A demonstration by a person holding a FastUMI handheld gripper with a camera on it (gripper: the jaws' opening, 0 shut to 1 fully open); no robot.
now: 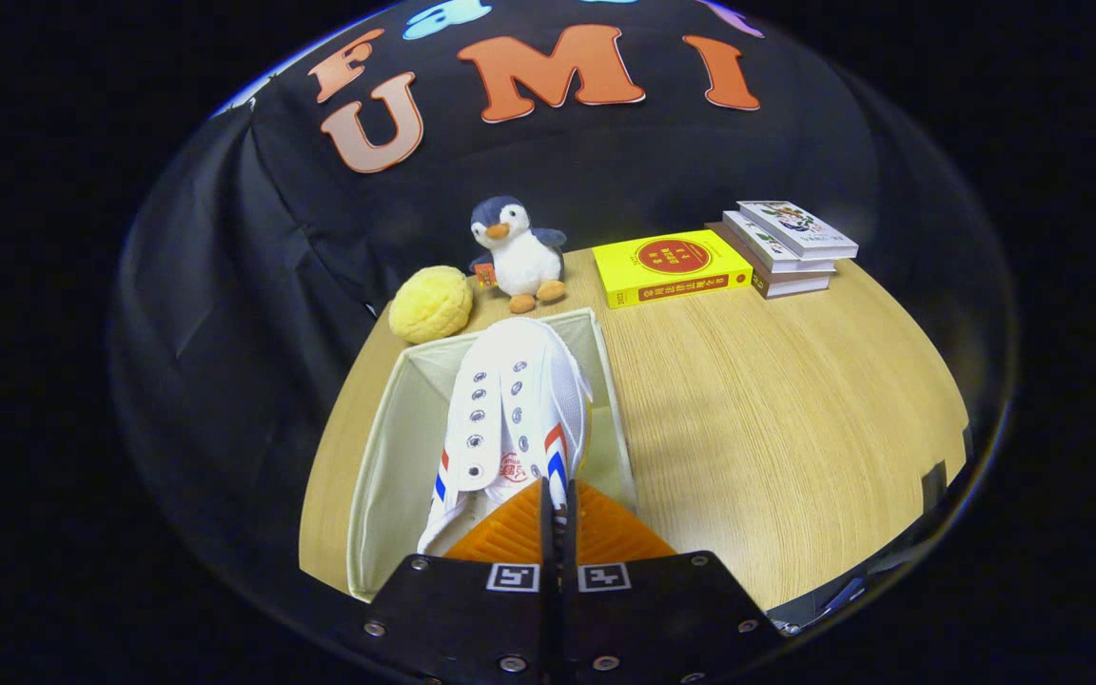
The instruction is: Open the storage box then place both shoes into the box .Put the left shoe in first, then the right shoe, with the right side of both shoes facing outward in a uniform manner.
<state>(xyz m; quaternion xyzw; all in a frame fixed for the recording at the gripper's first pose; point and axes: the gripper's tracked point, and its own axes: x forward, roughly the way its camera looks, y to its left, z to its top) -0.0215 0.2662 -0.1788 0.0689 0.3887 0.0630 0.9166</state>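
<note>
While our hand-held gripper (557, 509) pinched the white shoe's (510, 419) heel collar between closed fingers, its long axis pointed straight ahead over the open storage box (386, 428).

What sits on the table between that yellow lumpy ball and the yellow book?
A plush penguin stands between the yellow ball and the yellow book, seen in the gripper view, beyond the open box over which the jaws hold a white shoe.

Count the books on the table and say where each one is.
4. A yellow book lies flat beside the plush penguin; three more sit in a stack just beyond it. Others may be hidden behind the gripper, which holds a white shoe.
</note>
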